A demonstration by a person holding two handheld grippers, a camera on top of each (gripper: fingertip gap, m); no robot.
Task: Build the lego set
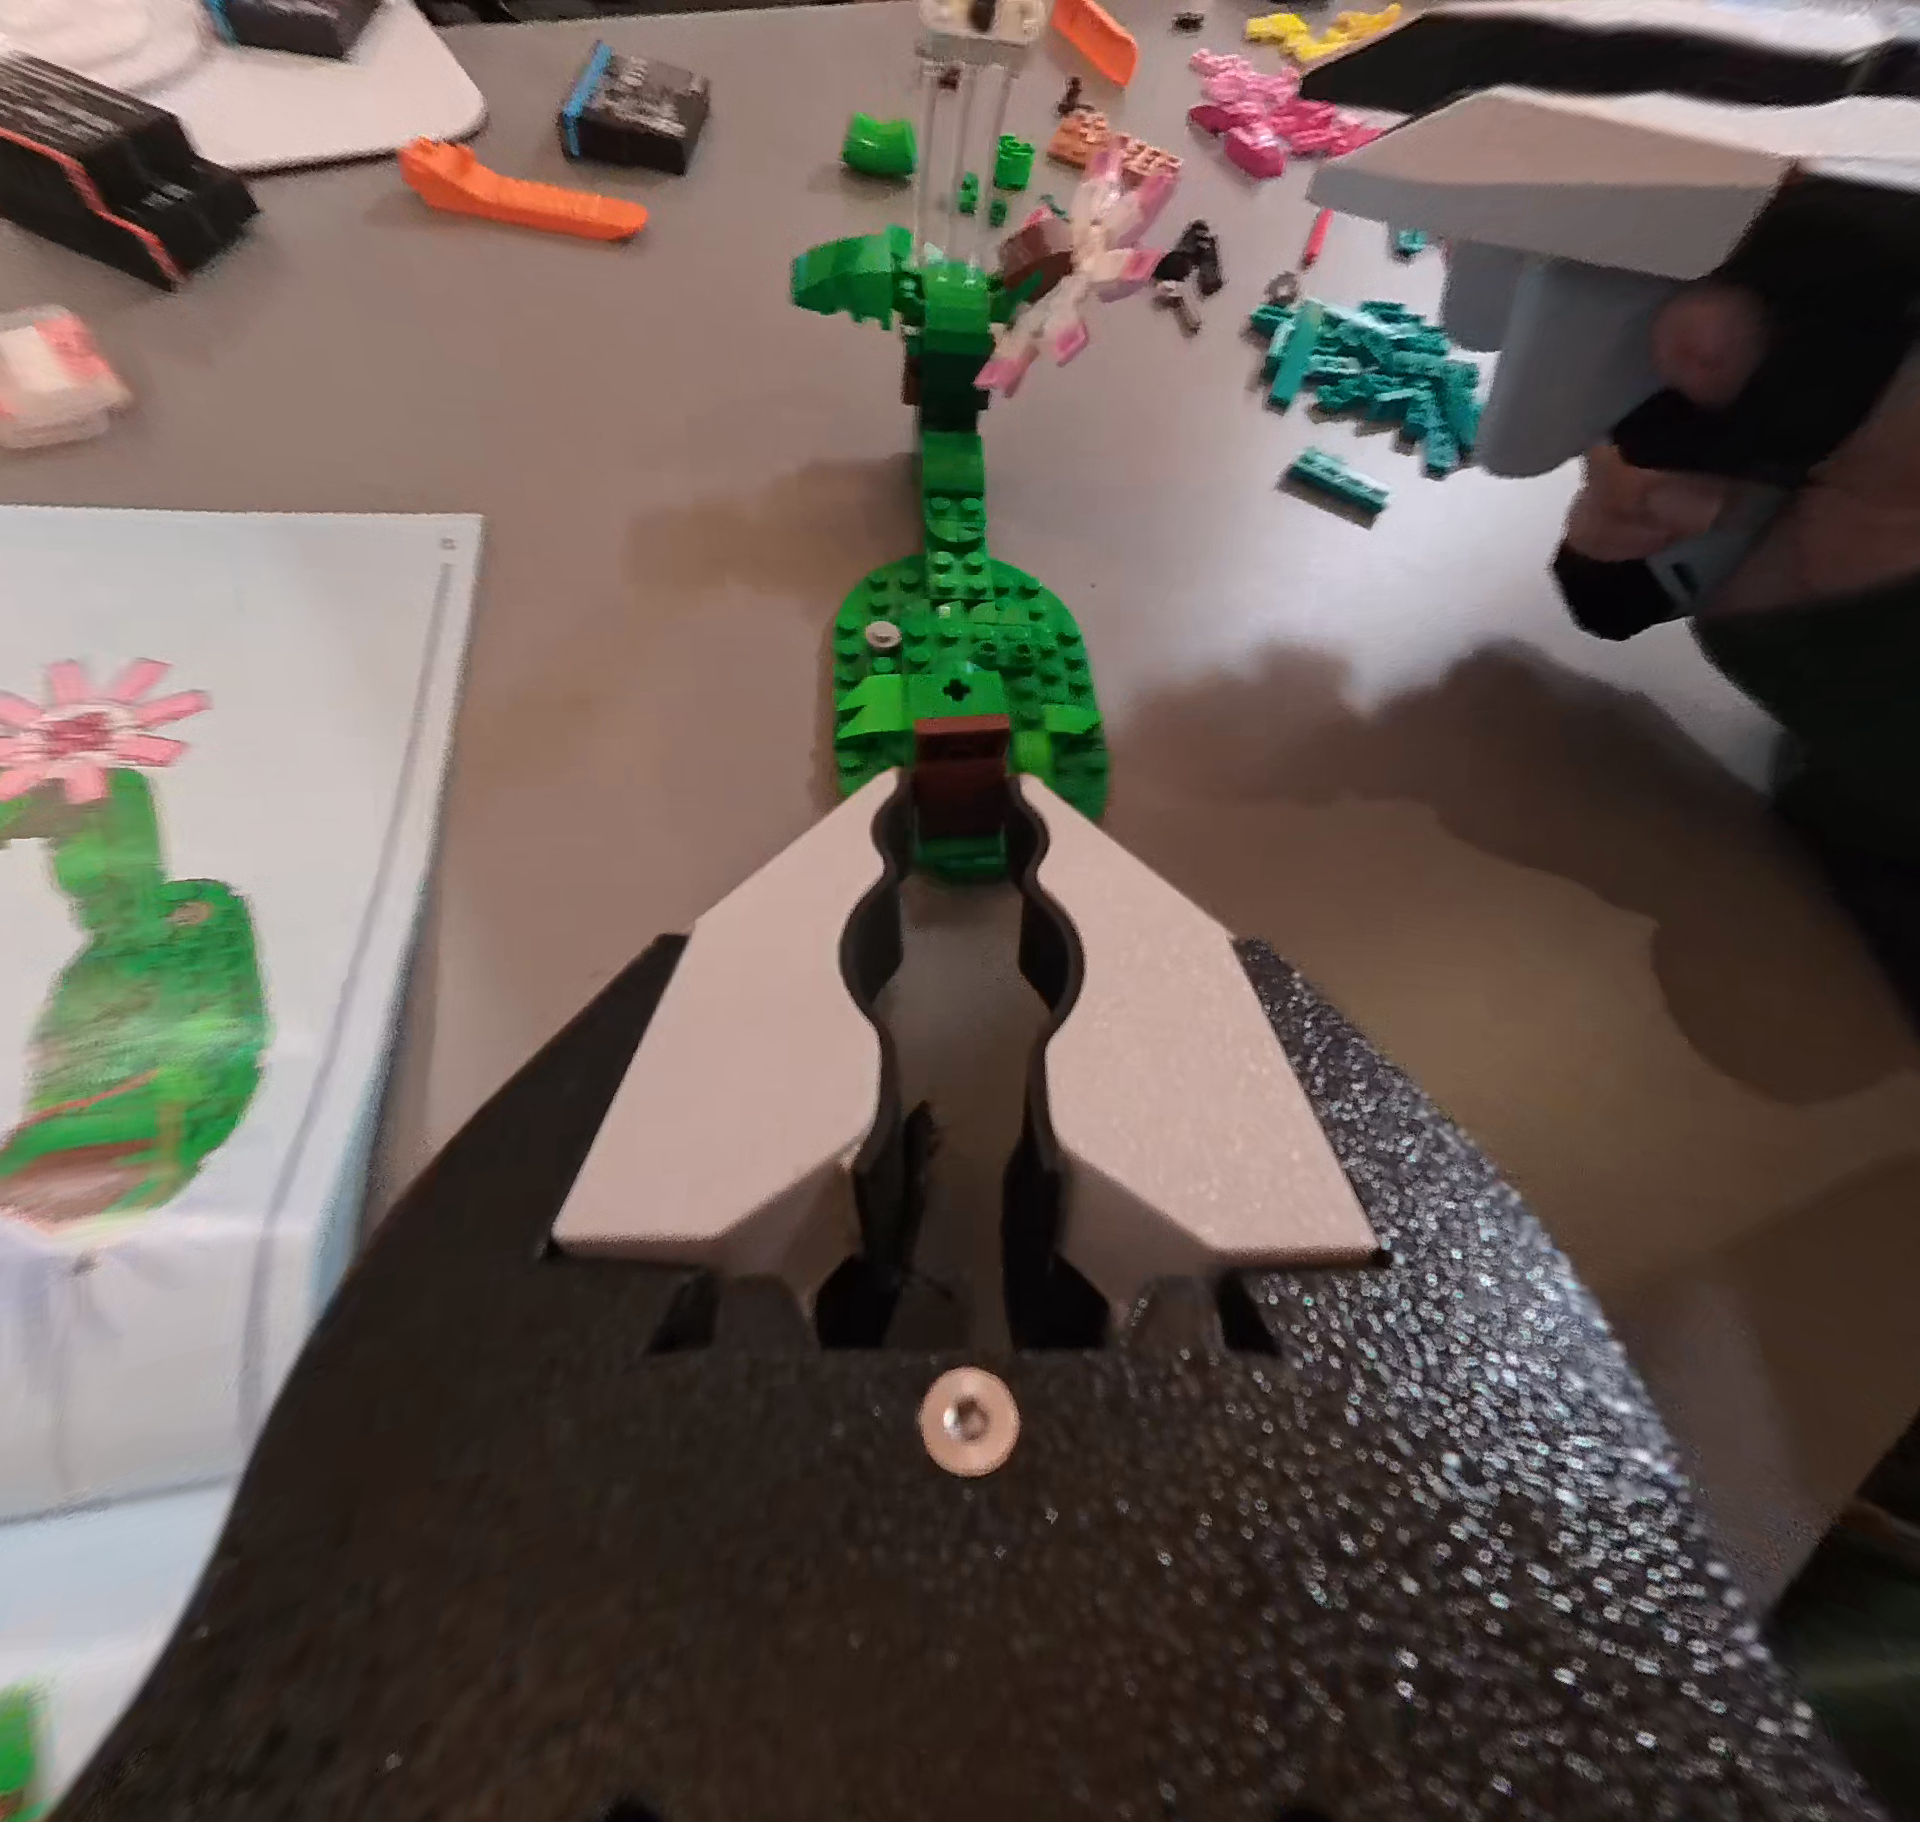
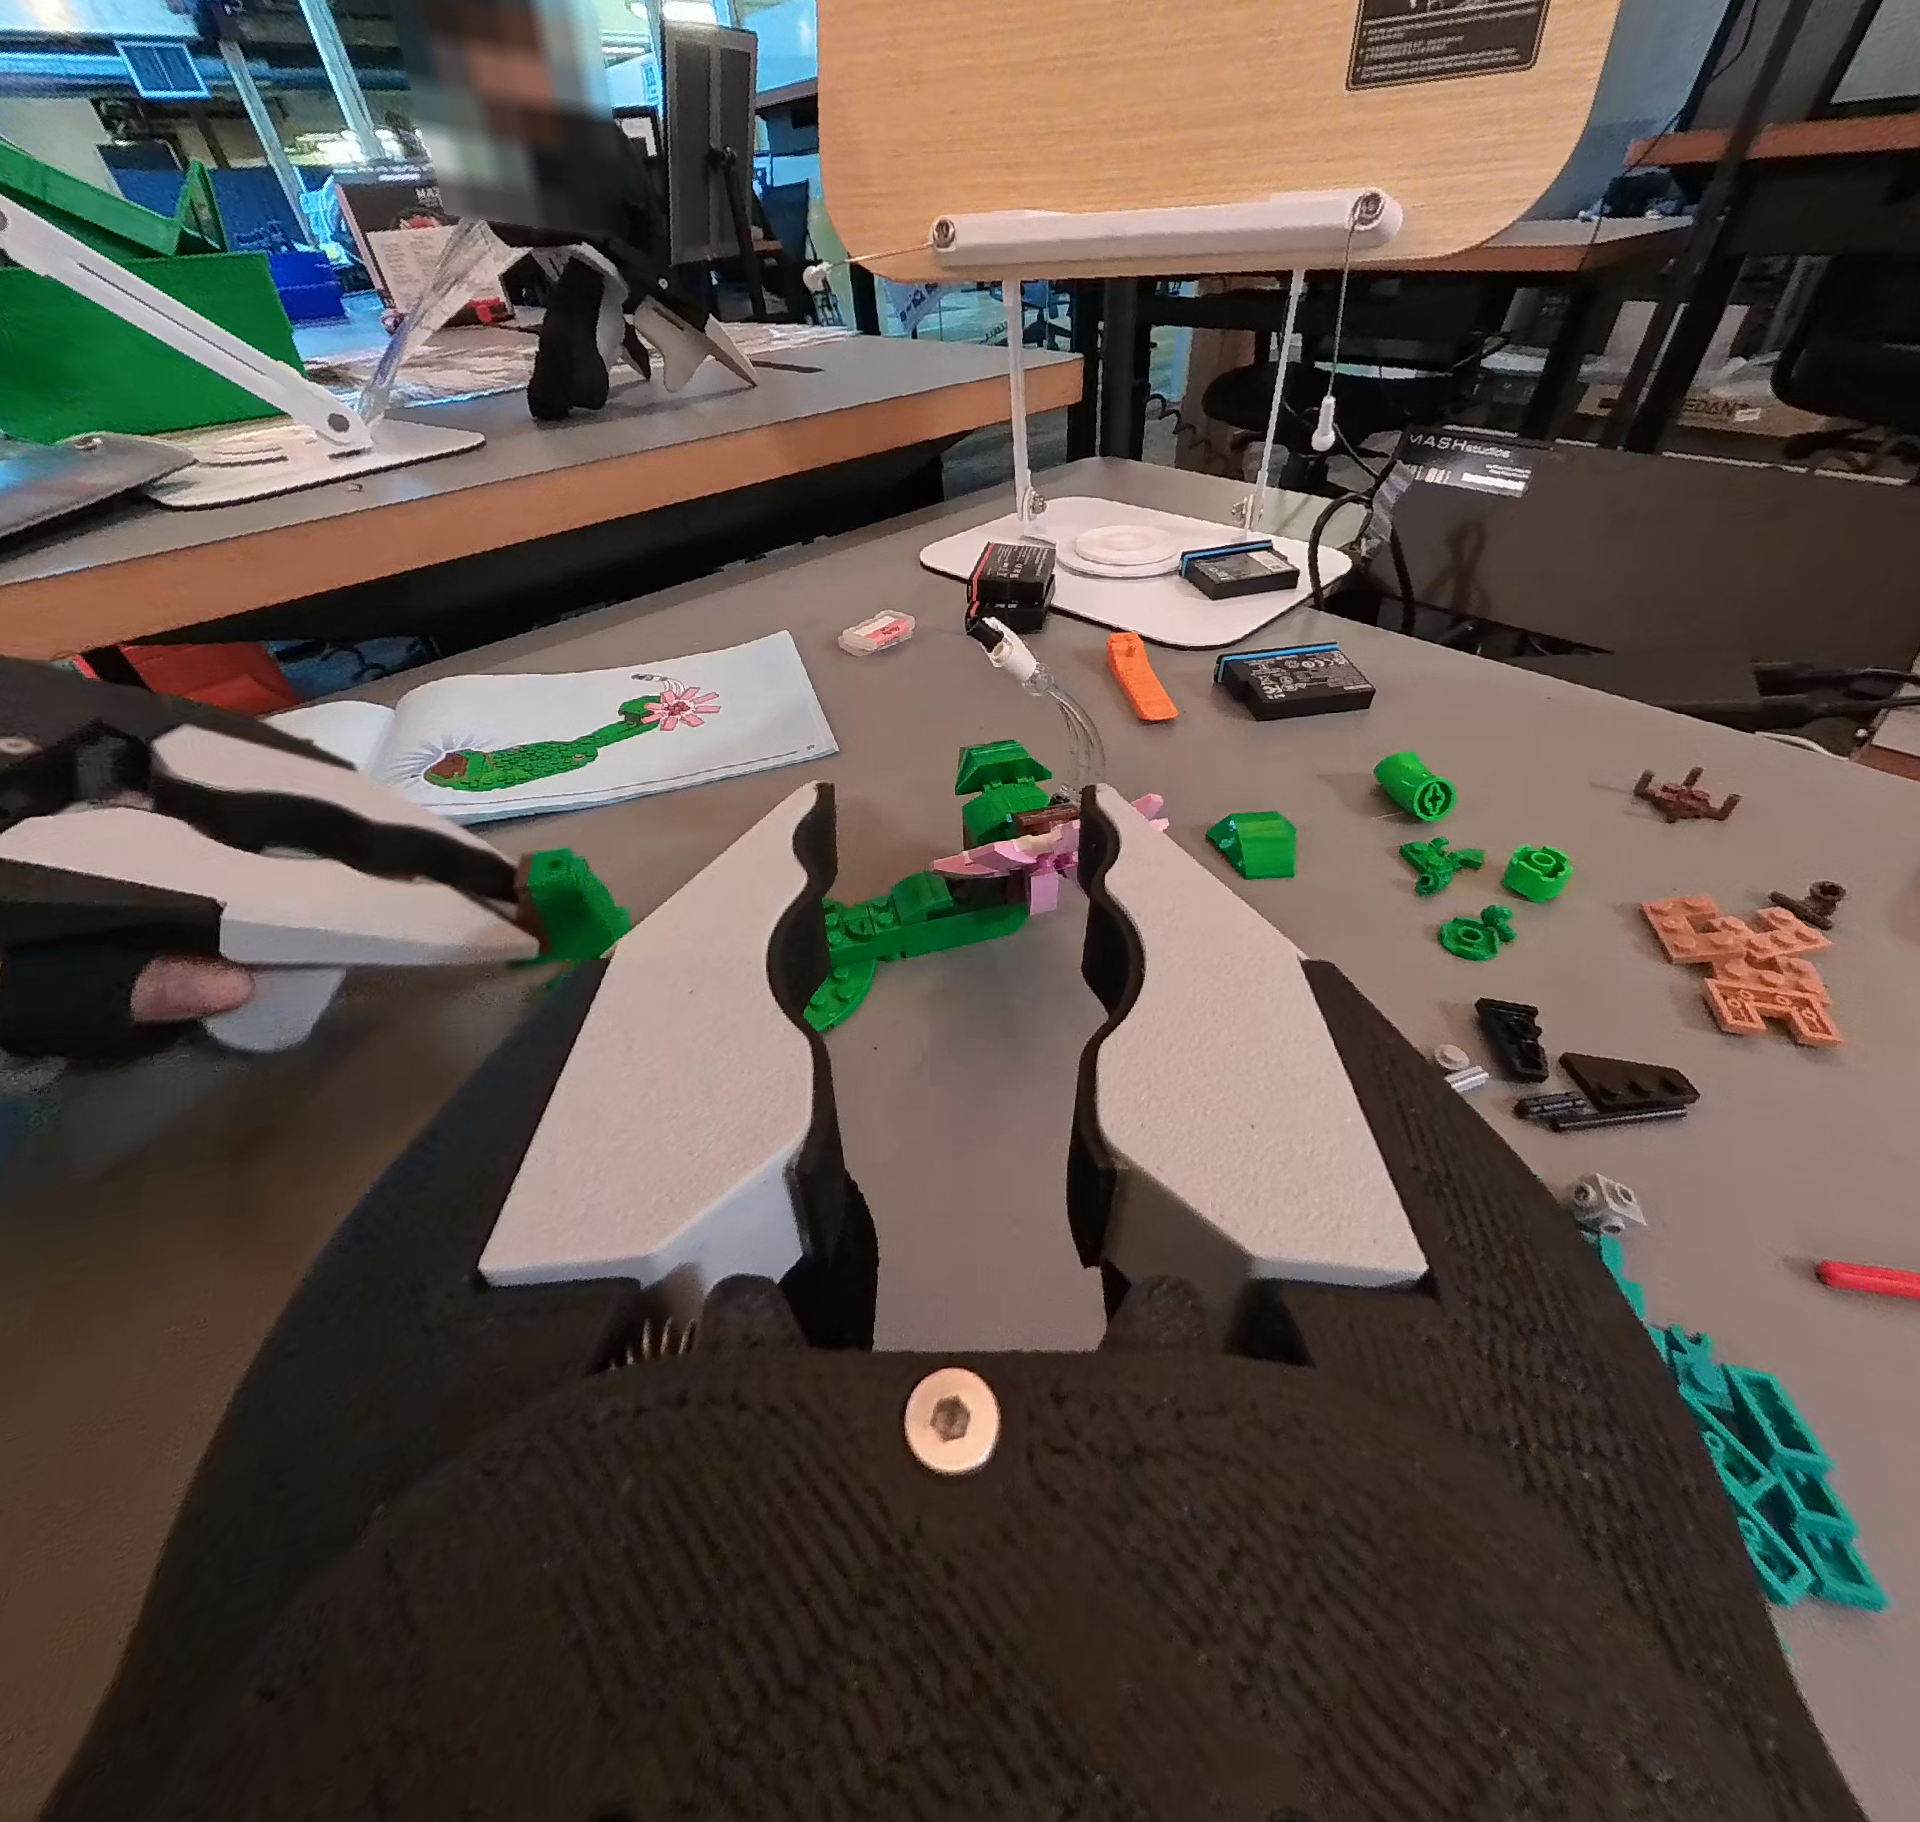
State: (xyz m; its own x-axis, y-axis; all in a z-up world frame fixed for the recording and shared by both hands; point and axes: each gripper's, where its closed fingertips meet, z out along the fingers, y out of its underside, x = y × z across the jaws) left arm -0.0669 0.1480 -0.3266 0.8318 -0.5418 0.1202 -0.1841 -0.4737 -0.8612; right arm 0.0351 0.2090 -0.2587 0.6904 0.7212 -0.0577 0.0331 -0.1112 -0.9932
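A green Lego build lies on the grey table: a rounded studded plate, a narrow stem, a pink flower and clear stalks at the far end. My left gripper is shut on the brown and green block at the build's near end. In the right wrist view the left gripper comes in from the left, holding that end. My right gripper is open and empty, just short of the build and its flower. It also shows at the upper right of the left wrist view.
An open instruction booklet lies left of the build. Loose parts lie right: a teal pile, pink bricks, salmon plates, green pieces, black pieces. Orange separators, batteries and a white lamp base stand behind.
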